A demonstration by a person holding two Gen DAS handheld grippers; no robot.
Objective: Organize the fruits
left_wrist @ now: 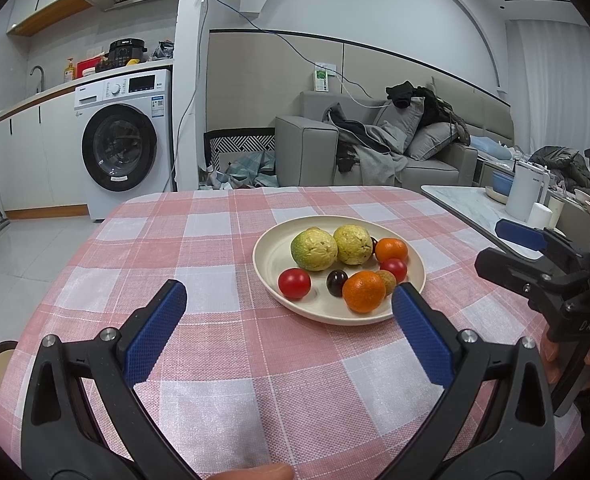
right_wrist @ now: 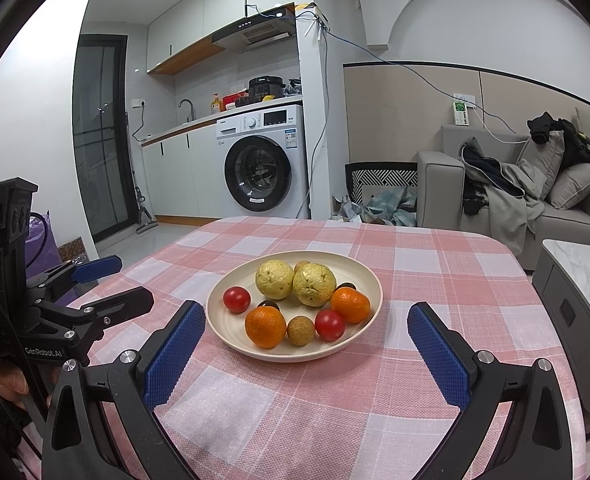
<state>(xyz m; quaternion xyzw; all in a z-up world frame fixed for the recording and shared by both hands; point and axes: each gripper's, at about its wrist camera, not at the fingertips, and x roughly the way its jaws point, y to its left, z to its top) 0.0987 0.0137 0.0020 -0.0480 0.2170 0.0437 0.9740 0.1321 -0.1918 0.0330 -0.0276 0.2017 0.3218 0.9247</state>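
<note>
Both jaws stand wide open and hold nothing: the left gripper (left_wrist: 289, 300) and right gripper (right_wrist: 307, 322) hover over the bench (right_wrist: 435, 264), just short of the plate (right_wrist: 359, 276). All the fruits (right_wrist: 265, 326) sit piled together there, so a careless pinch could likely roll round neighbours off the rim.

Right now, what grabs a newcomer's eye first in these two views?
The round cream plate mid-table, heaped with two yellow-green guavas, two oranges and red cherry tomatoes. It sits on a pink-and-white checked tablecloth. In front, the left gripper and right gripper both stand open and empty, their blue pads near the plate's near rim.
</note>
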